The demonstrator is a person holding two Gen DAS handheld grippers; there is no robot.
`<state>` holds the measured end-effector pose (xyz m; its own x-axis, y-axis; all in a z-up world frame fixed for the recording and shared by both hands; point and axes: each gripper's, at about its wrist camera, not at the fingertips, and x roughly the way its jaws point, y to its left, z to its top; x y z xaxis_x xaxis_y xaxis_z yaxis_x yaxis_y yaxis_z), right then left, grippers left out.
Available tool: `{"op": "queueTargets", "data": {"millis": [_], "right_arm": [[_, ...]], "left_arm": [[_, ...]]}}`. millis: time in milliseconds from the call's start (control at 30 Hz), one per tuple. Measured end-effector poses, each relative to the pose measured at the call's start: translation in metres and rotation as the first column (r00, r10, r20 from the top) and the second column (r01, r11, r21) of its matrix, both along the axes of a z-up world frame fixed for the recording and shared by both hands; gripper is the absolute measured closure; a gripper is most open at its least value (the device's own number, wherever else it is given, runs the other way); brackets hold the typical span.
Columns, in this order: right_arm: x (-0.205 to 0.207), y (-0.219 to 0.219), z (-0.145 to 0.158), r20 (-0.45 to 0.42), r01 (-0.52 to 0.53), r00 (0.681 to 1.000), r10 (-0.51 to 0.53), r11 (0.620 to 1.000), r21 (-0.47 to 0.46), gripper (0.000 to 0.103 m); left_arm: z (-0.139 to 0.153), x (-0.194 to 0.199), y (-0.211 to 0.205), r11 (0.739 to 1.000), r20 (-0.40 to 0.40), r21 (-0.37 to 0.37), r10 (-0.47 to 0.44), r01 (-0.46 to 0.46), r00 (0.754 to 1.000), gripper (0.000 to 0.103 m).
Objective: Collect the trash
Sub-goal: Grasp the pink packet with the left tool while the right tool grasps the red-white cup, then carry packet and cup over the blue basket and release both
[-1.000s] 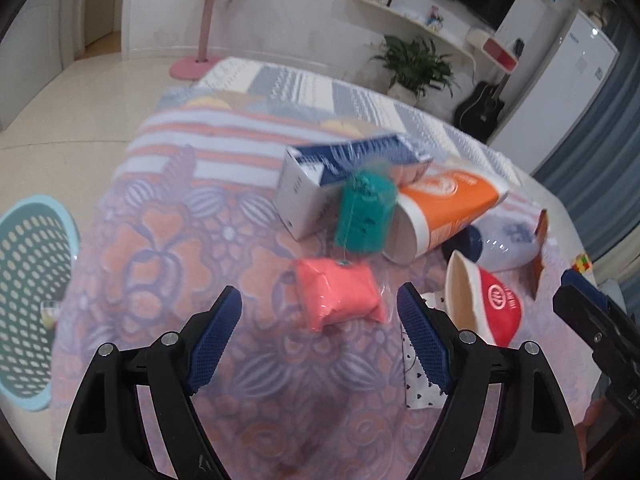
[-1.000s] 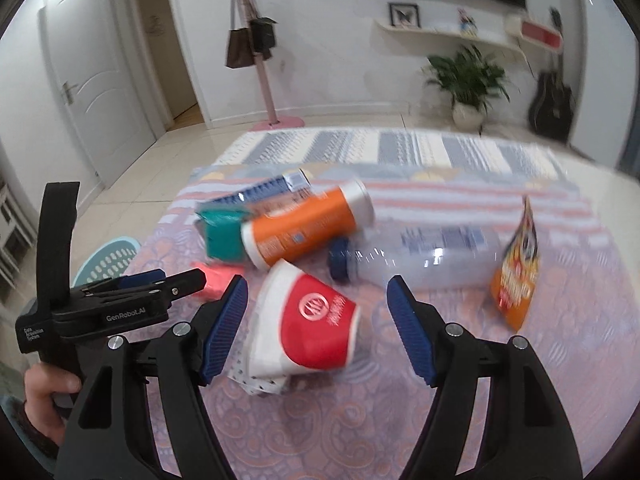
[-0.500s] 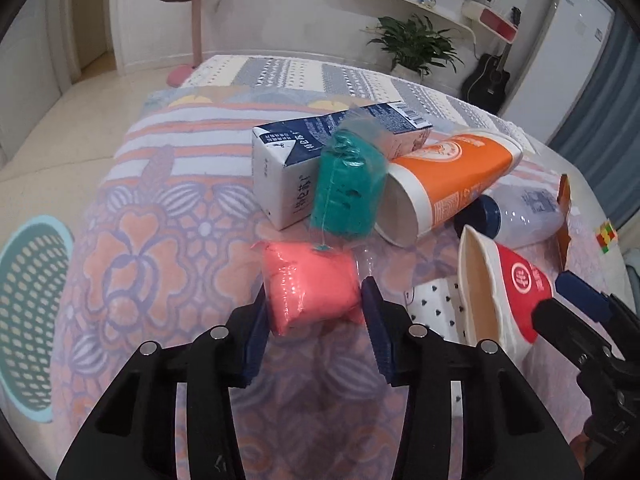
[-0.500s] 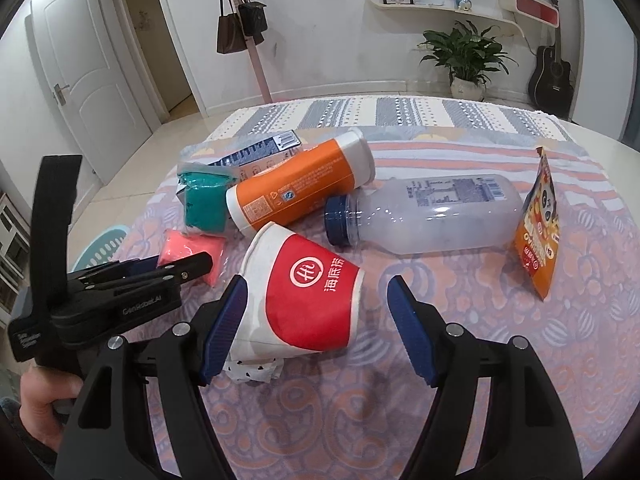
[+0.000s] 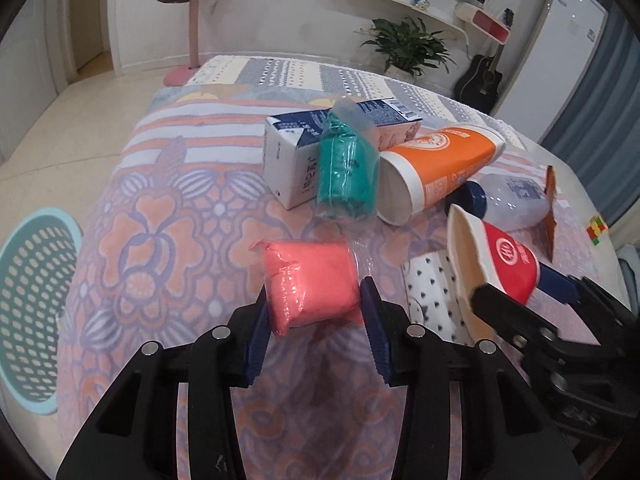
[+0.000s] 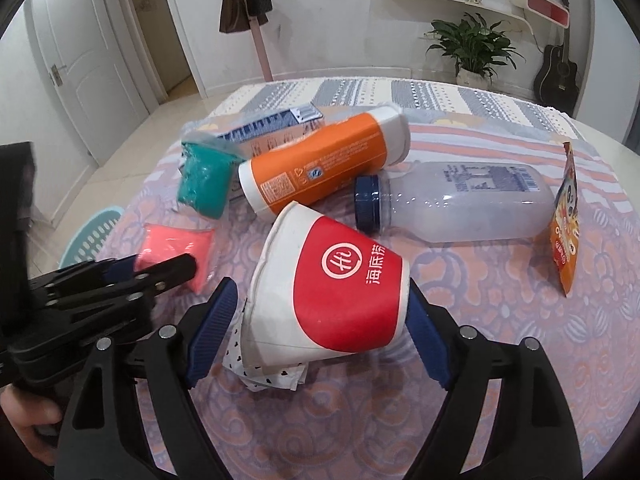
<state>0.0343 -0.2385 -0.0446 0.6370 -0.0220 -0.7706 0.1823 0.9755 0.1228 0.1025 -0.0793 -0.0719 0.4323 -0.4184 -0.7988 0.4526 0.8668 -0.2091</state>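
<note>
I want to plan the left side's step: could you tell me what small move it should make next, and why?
Probably lift the pink packet and carry it left toward the teal basket. The left gripper jaws already press both its sides, and the basket sits on the floor beside the table, so nothing seems to block that path.

Pink packet (image 5: 312, 284), teal packet (image 5: 347, 168), red-white cup (image 6: 332, 284), floral tablecloth (image 5: 160, 240).

Glossy clear plastic wraps the pink packet (image 5: 310, 286) and teal packet (image 5: 347, 168) — the red-and-white cup (image 6: 334, 284) looks like smooth paper, the tablecloth (image 5: 160, 216) matt patterned cloth.
</note>
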Motion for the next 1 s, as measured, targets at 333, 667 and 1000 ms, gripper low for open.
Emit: {"op": "queueTargets", "data": {"millis": [333,667,1000], "right_arm": [[-0.010,0.011,0.014,0.068,-0.007,0.998,0.011,0.998,-0.059,0.032],[-0.011,0.040,0.066,0.187,-0.059,0.980,0.072,0.995,-0.076,0.032],[0.024,0.125,0.102,0.242,-0.232,0.935,0.260,0.963,-0.138,0.032]], "left_arm": [[0.038,-0.016,0.034,0.992,0.079,-0.120,-0.019,0.028,0.997,0.063],[0.081,-0.015,0.083,0.972,0.158,-0.231,0.069,-0.031,0.985,0.063],[0.107,-0.001,0.171,0.947,0.220,-0.256,0.253,-0.194,0.942,0.063]]}}
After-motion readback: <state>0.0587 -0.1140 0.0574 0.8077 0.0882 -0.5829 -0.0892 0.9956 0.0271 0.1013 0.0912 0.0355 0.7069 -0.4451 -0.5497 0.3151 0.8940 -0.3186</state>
